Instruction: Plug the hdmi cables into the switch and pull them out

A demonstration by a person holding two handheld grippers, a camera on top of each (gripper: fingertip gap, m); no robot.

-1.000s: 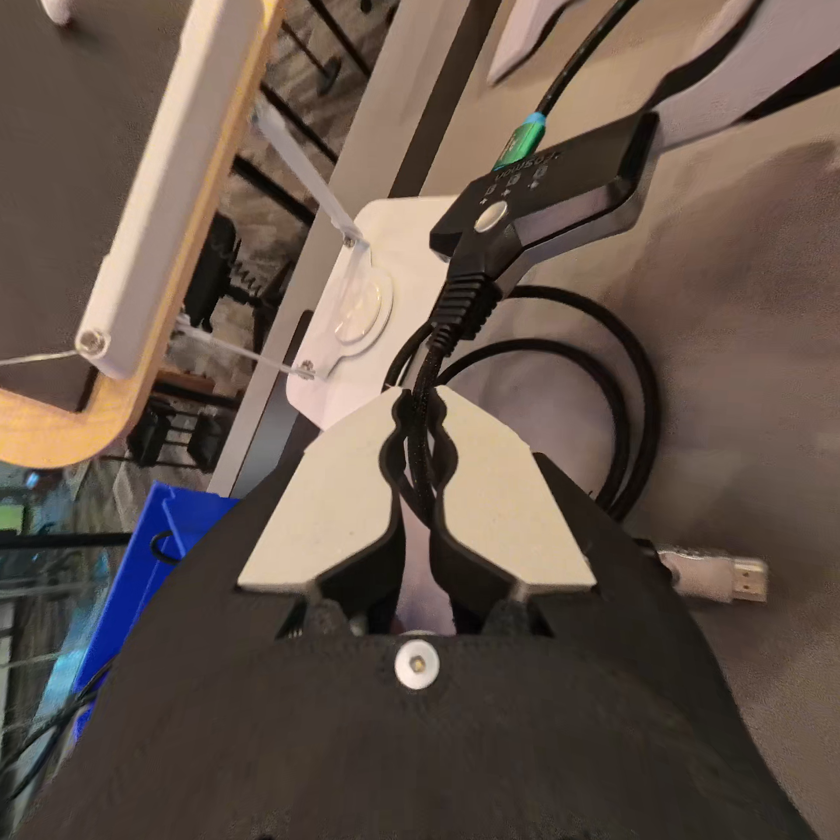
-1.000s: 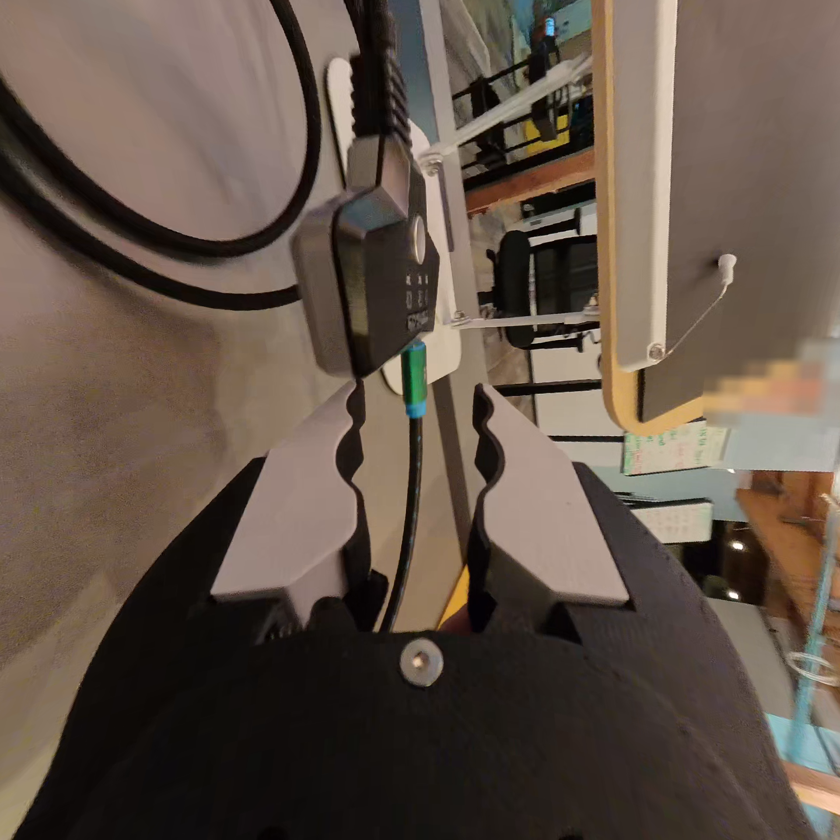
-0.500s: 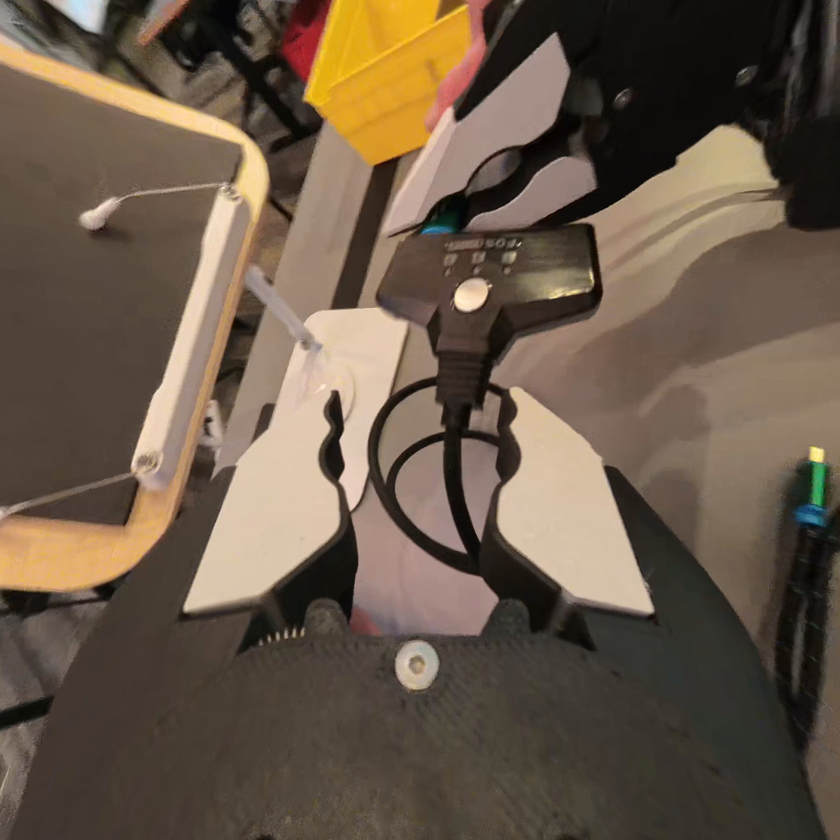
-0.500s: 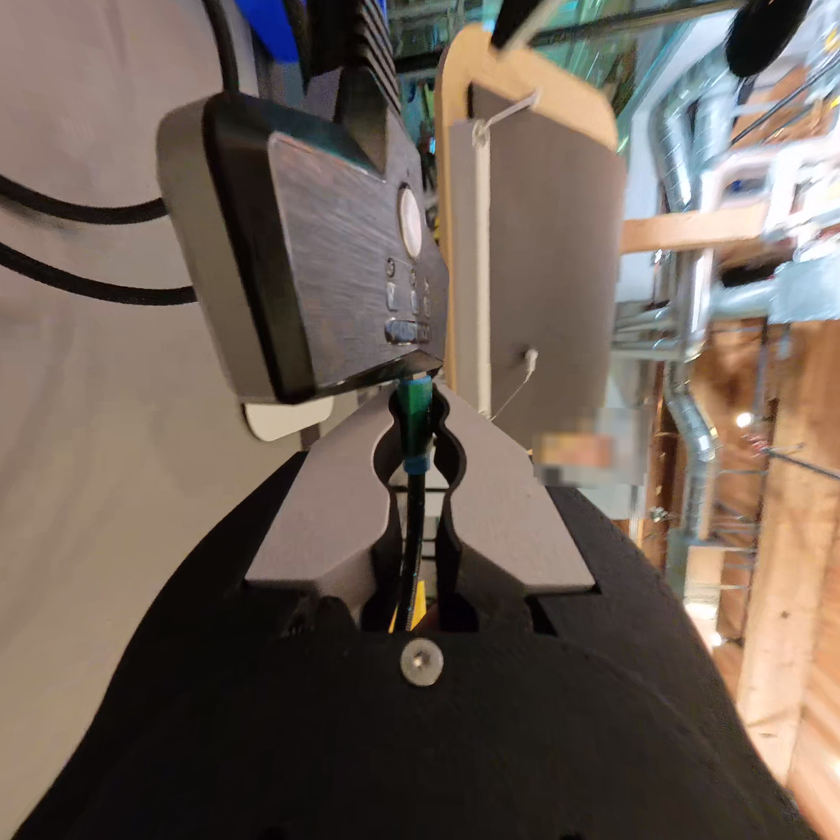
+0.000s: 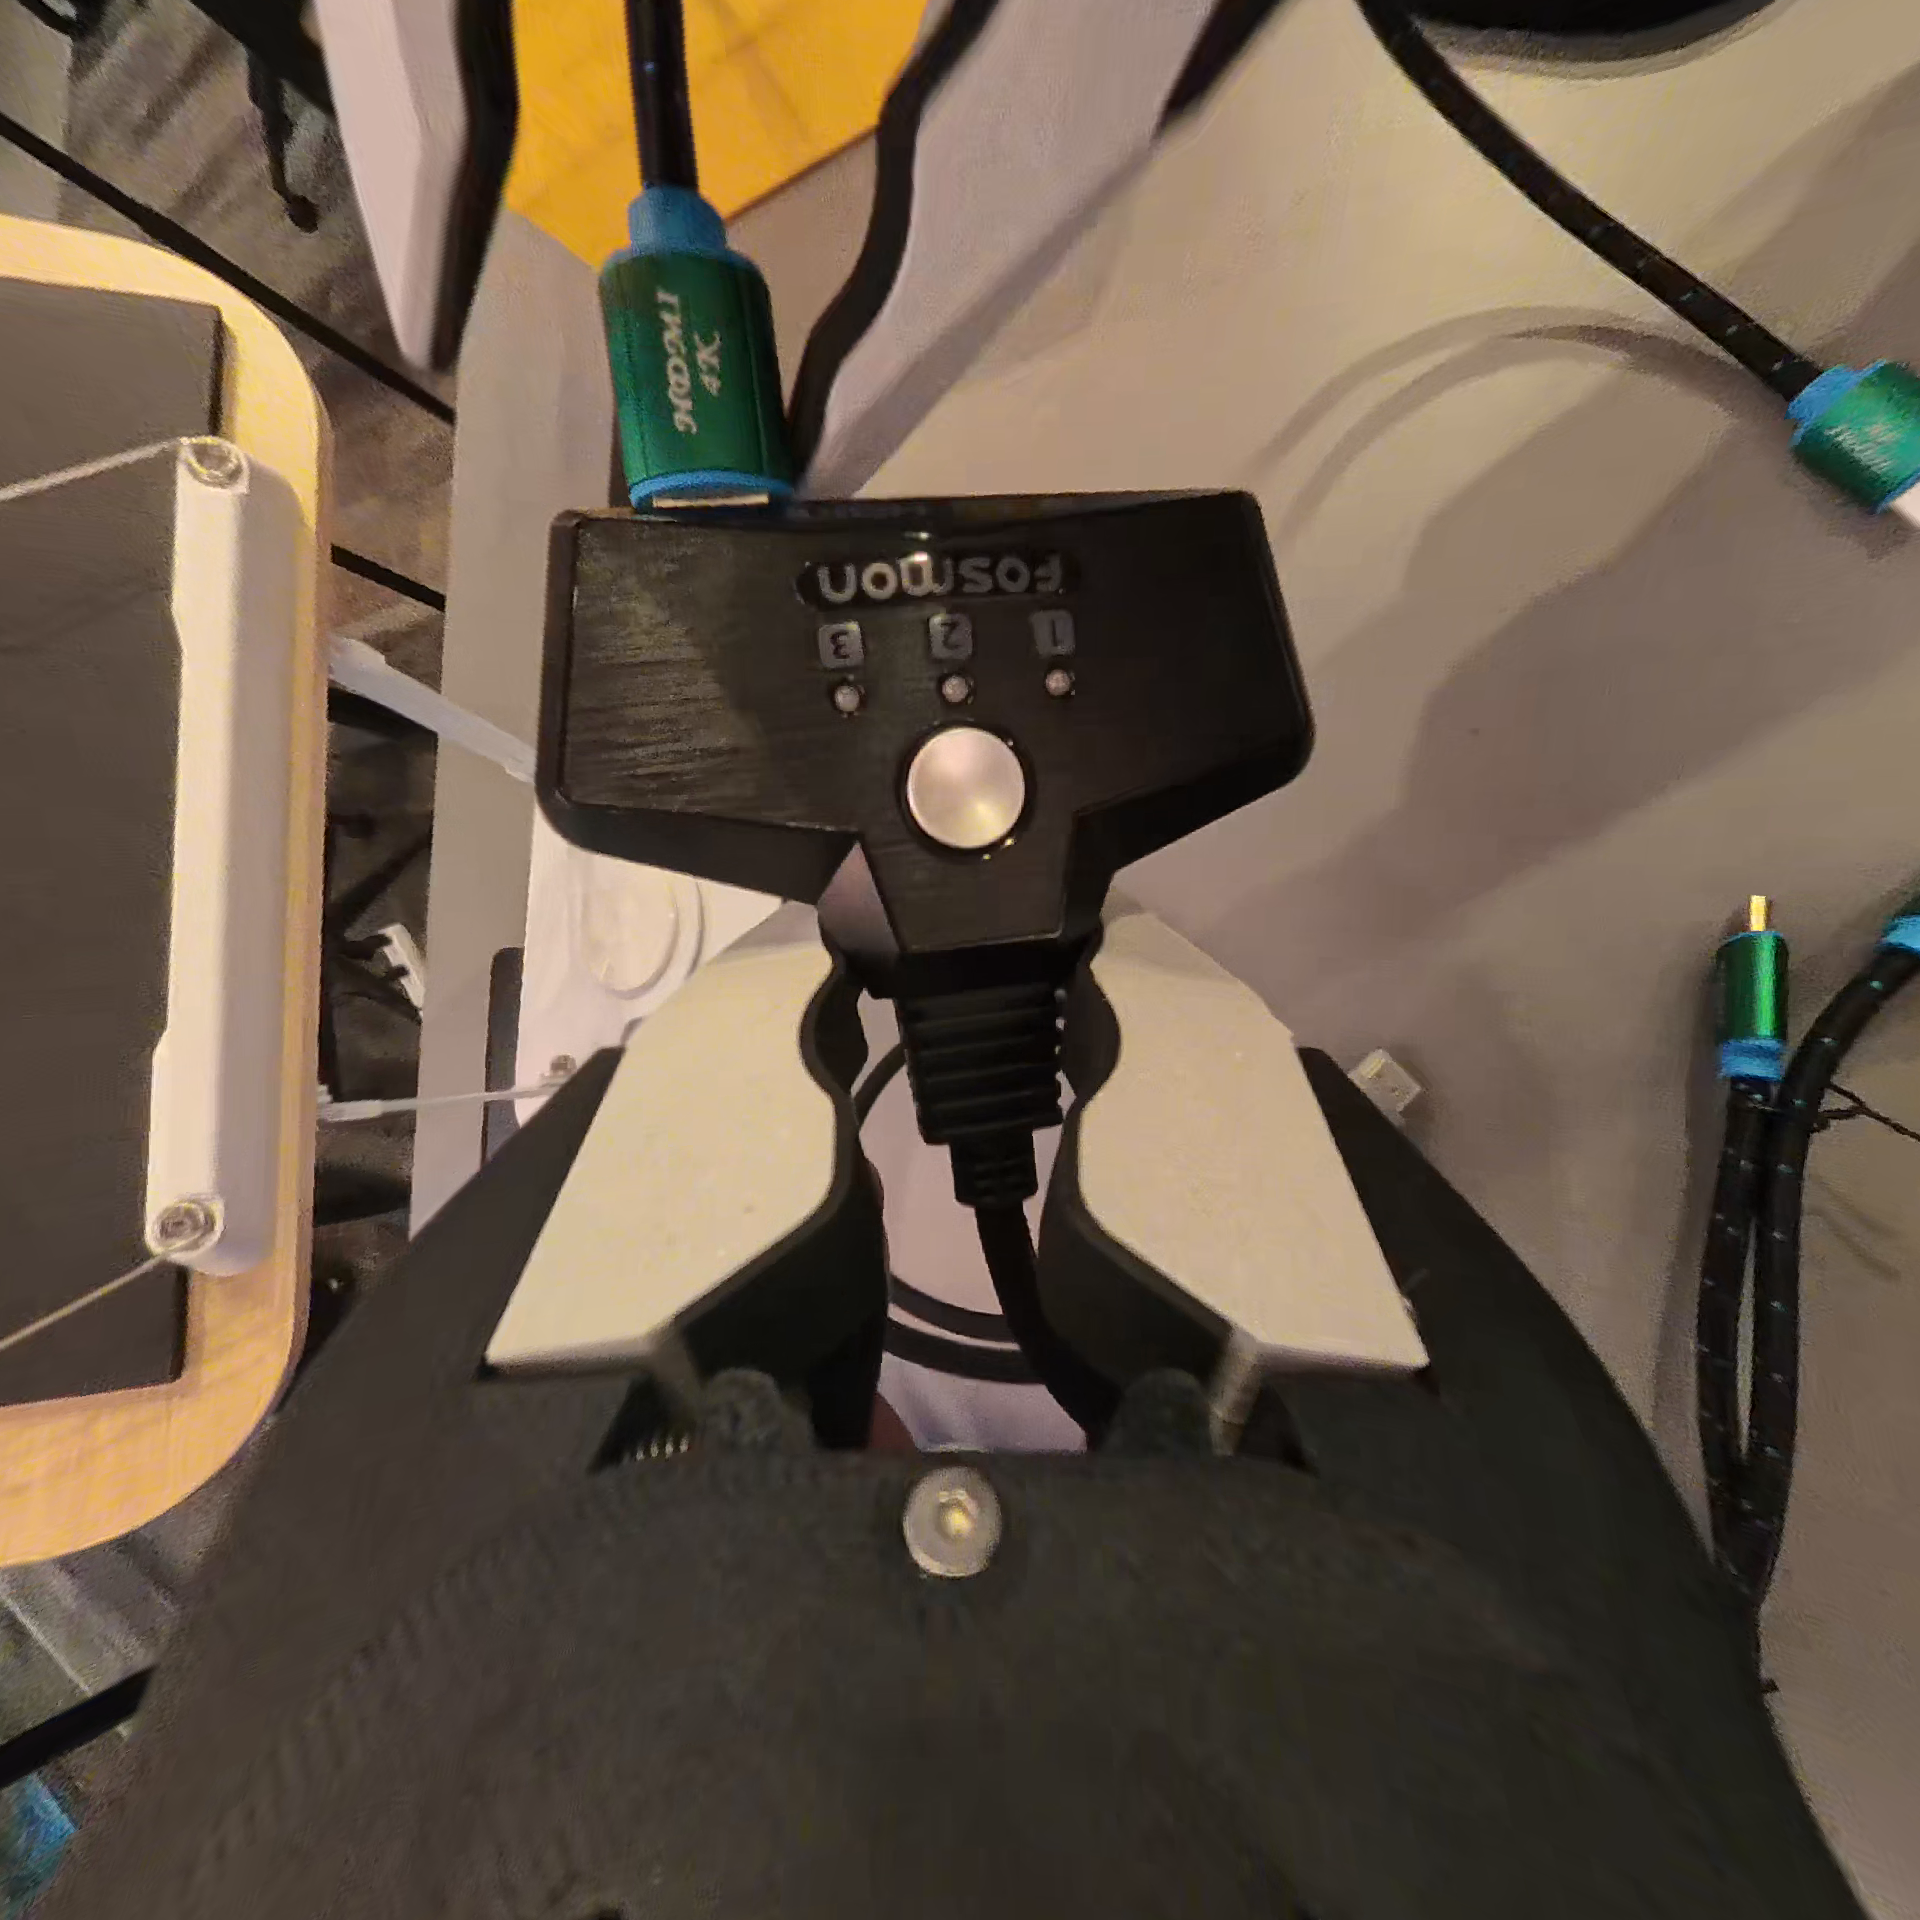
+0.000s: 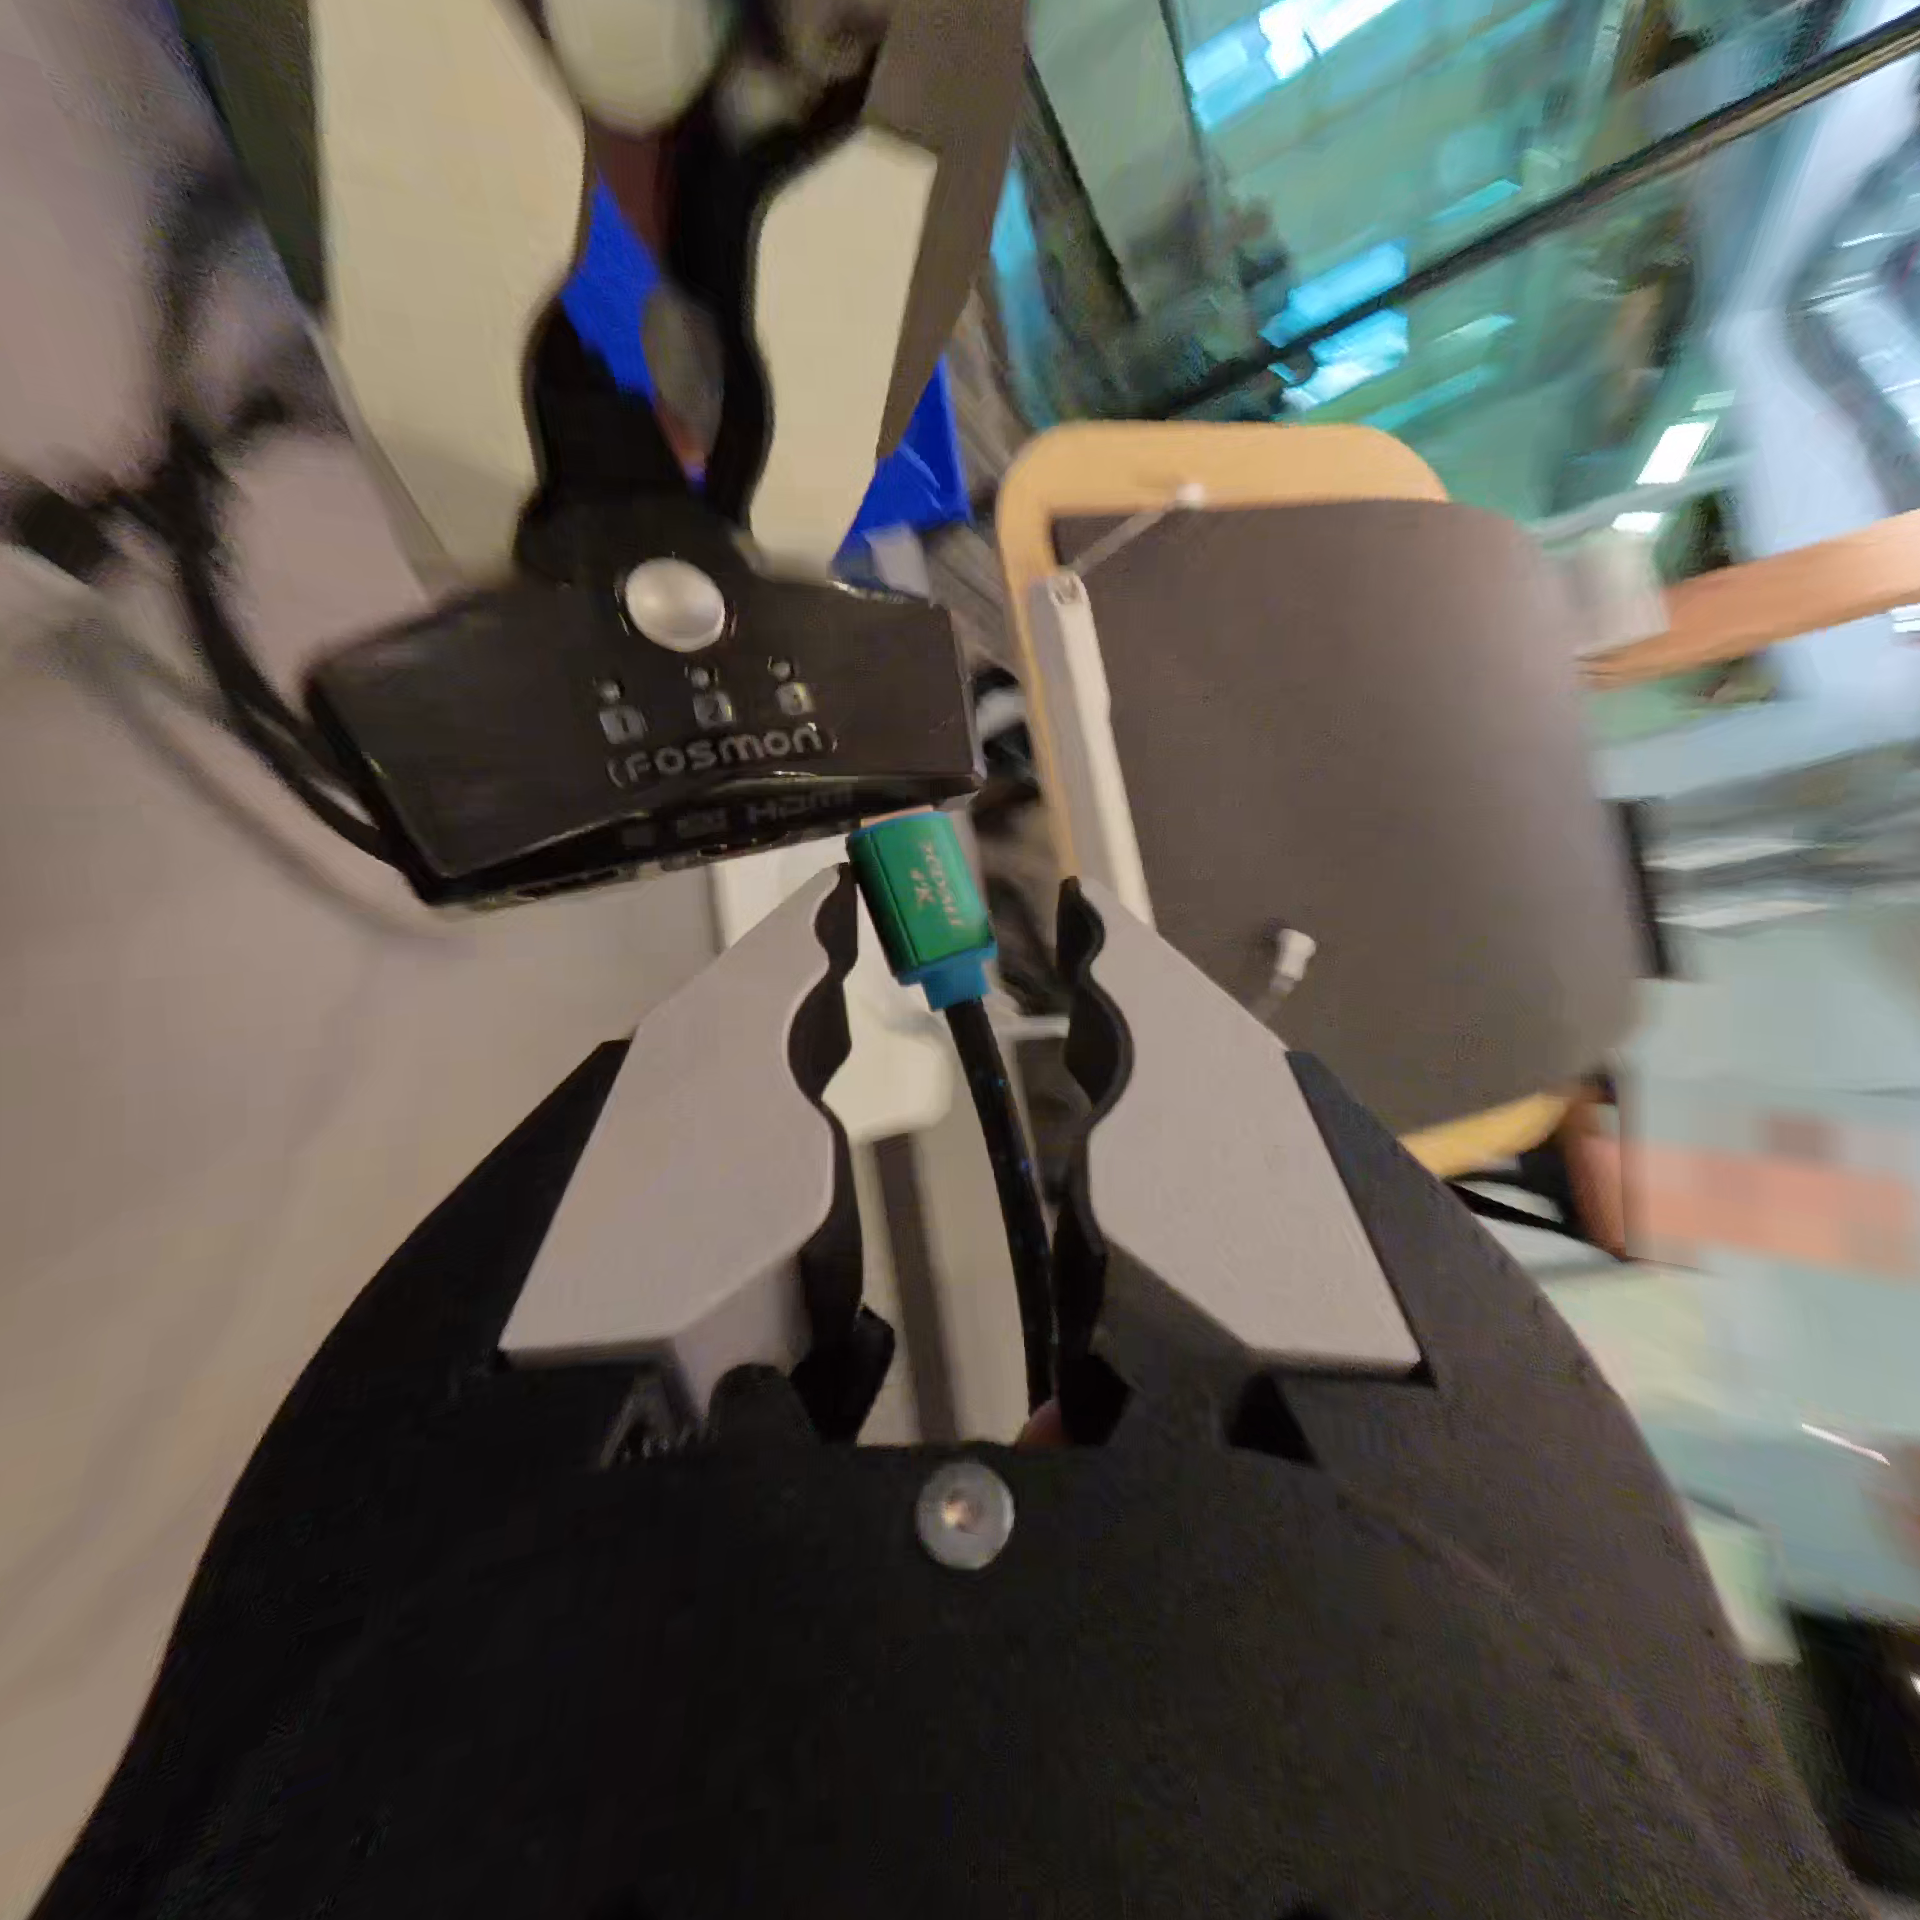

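Observation:
The black HDMI switch with a silver button is off the grey table. My left gripper is shut on its neck, just above the ribbed cable boot. The right wrist view shows the same grasp from the far side, with the left gripper at the switch. A green HDMI plug with blue collars sits in the switch's far edge, at the left port. My right gripper is open around that plug. There is a clear gap between the plug and the right finger.
A second green plug, a small green connector, braided black cables and a silver plug lie on the table at the right. A wooden-framed dark board stands at the left. A yellow bin sits beyond.
My left gripper let go of the switch's cable, opened wide, then closed on the switch's neck. My right gripper, shut on the green plug half a second ago, has opened; the plug stays in the switch.

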